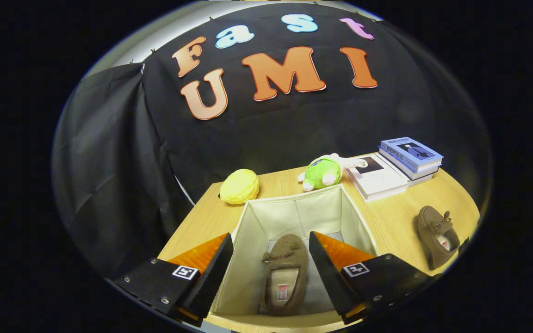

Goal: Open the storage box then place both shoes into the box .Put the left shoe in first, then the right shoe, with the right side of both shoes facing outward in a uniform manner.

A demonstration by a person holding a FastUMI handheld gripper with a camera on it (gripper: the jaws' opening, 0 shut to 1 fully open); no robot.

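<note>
The tool [271, 259] is wide open above the box [294, 208]. One shoe [285, 273] lies inside. The other shoe [437, 233] sits on the wooden desk [211, 217].

Can't really see the near wall of the storage box [294, 206], the gripper [271, 266] fingers cover its near corners. The second brown shoe [435, 231] on the right has its heel cut off, and its insole label is too tiny.
</note>
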